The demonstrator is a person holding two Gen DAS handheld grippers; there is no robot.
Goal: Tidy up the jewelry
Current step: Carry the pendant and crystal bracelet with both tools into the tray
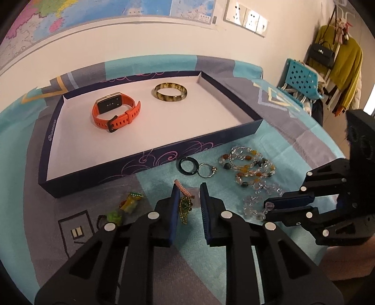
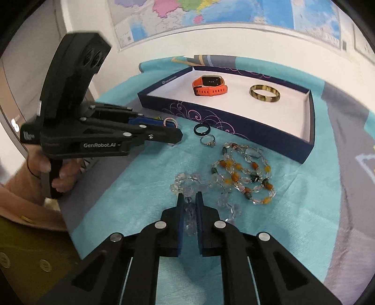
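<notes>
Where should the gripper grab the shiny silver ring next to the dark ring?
Probably from above, pinching the plain band of the silver ring on the side away from its stone setting. It lies flat on the teal cloth, touching or nearly touching the dark ring, so closing across the free side of the band avoids catching the dark ring too.

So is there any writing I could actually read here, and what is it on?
"GenRobot.AI": white lettering on the side of the left hand-held gripper.
Tray: a small logo word on its left rim, too blurred to read.
Wall map: place names and a legend, too small to read.
Watch: nothing legible on its face.
</notes>
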